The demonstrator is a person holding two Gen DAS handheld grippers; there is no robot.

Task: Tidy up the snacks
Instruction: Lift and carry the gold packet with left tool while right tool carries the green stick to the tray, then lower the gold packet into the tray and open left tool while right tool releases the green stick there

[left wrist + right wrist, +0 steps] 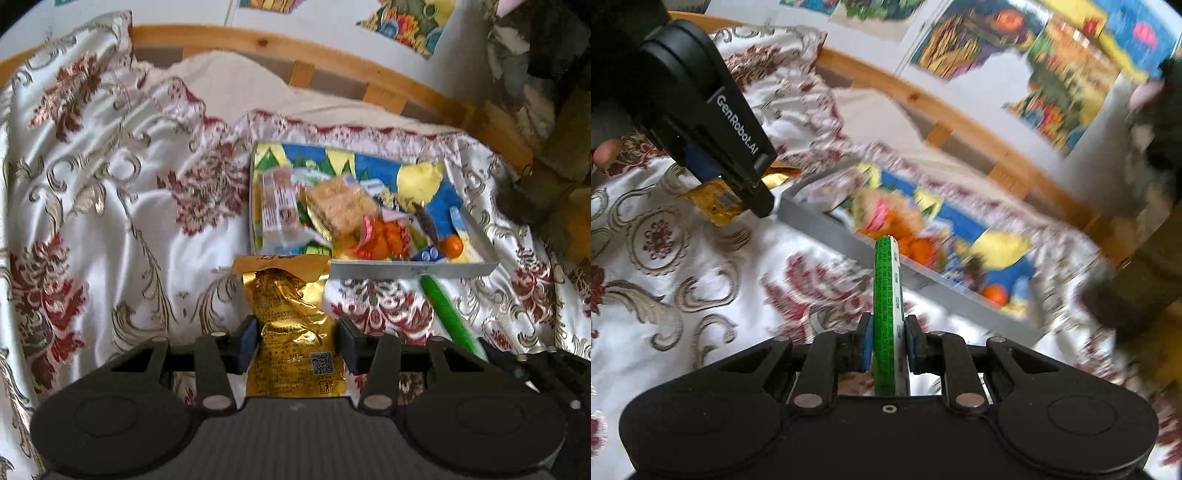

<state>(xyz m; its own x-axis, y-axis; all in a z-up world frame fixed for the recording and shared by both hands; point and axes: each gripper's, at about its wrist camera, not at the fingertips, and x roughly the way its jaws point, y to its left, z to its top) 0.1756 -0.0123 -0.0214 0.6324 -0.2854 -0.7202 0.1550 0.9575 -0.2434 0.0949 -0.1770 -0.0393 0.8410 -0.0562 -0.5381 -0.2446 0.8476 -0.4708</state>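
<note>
My left gripper (297, 339) is shut on a gold foil snack packet (291, 325), which sticks up between the blue pads just in front of the tray's near left corner. The right wrist view shows this left gripper (738, 192) at the upper left with the gold packet (716, 203) in it. My right gripper (889, 332) is shut on a thin green stick pack (886, 295) that points at the tray. The green stick pack (447, 310) also shows in the left wrist view. The grey-rimmed tray (406, 271) holds several wrapped snacks and a small orange (451, 245).
The tray (827, 232) lies on a bed covered with a white satin cloth (110, 206) with red and gold flowers. A wooden bed frame (332, 55) curves behind it, below a wall with coloured posters. Dark clutter (554, 110) stands at the right.
</note>
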